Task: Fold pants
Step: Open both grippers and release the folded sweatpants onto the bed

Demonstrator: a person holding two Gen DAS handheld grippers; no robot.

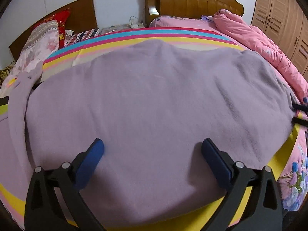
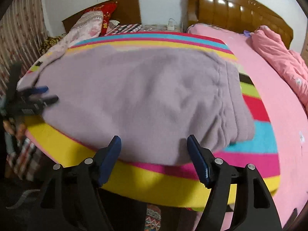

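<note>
Lilac fleece pants (image 1: 154, 100) lie spread flat on a striped mat (image 1: 134, 36) on the bed. One leg (image 1: 17, 105) trails off to the left. In the right wrist view the pants (image 2: 134, 96) show their gathered waistband (image 2: 231, 105) at the right. My left gripper (image 1: 152, 142) hovers over the near edge of the fabric, open wide, with nothing pinched between its blue pads (image 1: 96, 154). My right gripper (image 2: 154, 138) stands open over the near edge by the waistband, holding nothing. The left gripper (image 2: 51, 94) appears blurred at the pants' left end. The right gripper (image 1: 297, 114) peeks in at the right edge.
A crumpled pink quilt (image 2: 279, 57) lies on the pink sheet (image 2: 269, 96) to the right, under a wooden headboard (image 2: 231, 5). Pillows (image 1: 42, 40) sit on a second bed at the back left. A wardrobe (image 1: 279, 15) stands at the far right. The mat's yellow near edge (image 2: 154, 182) overhangs the floor.
</note>
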